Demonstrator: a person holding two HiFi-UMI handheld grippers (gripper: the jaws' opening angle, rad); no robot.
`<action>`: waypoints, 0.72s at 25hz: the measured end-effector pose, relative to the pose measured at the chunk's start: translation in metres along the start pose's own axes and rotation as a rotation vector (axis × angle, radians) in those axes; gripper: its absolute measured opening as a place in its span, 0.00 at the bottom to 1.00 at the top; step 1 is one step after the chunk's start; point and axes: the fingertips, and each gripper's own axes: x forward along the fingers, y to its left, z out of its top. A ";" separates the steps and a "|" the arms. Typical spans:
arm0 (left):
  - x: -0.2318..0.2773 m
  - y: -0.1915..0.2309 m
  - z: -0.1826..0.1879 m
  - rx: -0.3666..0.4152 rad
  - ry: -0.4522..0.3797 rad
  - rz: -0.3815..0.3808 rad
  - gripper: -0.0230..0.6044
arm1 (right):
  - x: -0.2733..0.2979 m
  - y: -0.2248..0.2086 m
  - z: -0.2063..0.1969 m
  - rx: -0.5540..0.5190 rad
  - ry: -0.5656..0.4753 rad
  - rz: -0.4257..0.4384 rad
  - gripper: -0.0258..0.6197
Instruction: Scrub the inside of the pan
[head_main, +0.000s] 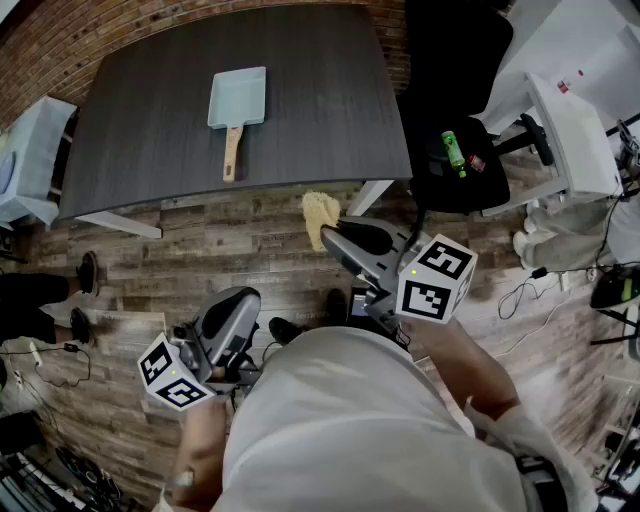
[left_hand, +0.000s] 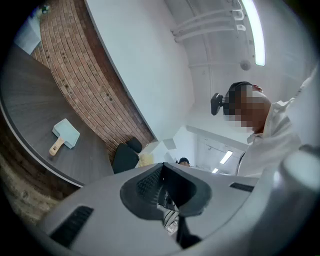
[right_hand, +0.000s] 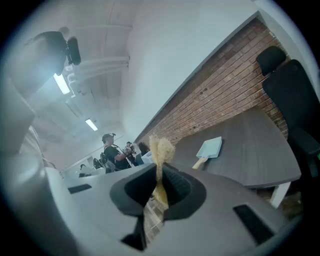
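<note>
A pale blue rectangular pan (head_main: 238, 97) with a wooden handle (head_main: 231, 153) lies on the dark grey table (head_main: 150, 130), handle toward me. The pan is small in the left gripper view (left_hand: 66, 133) and in the right gripper view (right_hand: 209, 147). My right gripper (head_main: 330, 232) is held over the floor, short of the table's near edge, shut on a yellow scrubbing pad (head_main: 319, 214) that sticks out past its tips (right_hand: 161, 155). My left gripper (head_main: 245, 300) is low beside my body, well back from the table, jaws shut with nothing between them (left_hand: 161, 172).
A black office chair (head_main: 455, 110) stands at the table's right end with a green bottle (head_main: 454, 152) on its seat. White furniture (head_main: 570, 130) is further right. A pale blue seat (head_main: 30, 160) sits left of the table. Cables trail on the wooden floor (head_main: 530, 300). People stand in the distance (right_hand: 112, 150).
</note>
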 end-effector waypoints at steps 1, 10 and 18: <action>0.000 0.000 0.000 -0.001 0.000 0.003 0.05 | 0.000 0.000 -0.001 0.001 0.003 0.001 0.10; 0.001 0.001 -0.005 -0.011 -0.006 0.016 0.05 | 0.000 -0.001 -0.007 -0.009 0.029 0.011 0.10; 0.015 0.002 -0.020 -0.021 -0.010 0.015 0.05 | -0.016 -0.017 -0.011 0.005 0.017 -0.003 0.11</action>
